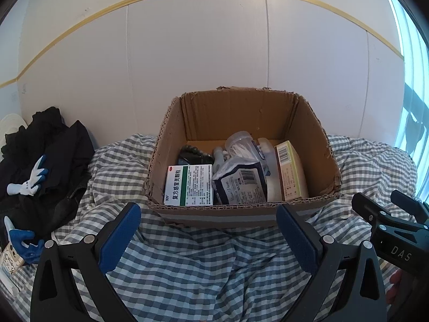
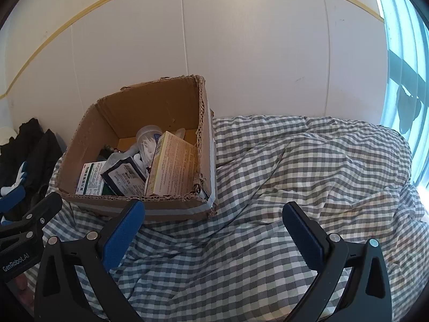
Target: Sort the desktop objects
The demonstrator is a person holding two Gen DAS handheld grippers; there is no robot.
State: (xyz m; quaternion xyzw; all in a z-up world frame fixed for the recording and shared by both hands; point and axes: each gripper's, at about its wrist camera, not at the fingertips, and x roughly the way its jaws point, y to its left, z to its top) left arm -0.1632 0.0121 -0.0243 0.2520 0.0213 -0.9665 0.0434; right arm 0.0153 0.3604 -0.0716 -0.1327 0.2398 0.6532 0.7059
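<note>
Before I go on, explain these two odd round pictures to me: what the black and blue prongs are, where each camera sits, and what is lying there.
Each picture comes from a fisheye camera on a hand-held tool, looking along its two blue-padded fingers. The left tool and right tool are both open and hold nothing. On the checked bedding stands an open cardboard box holding a green and white medicine box, a dark pouch, a yellowish carton and a clear plastic container. Dark clothing lies to the left.
</note>
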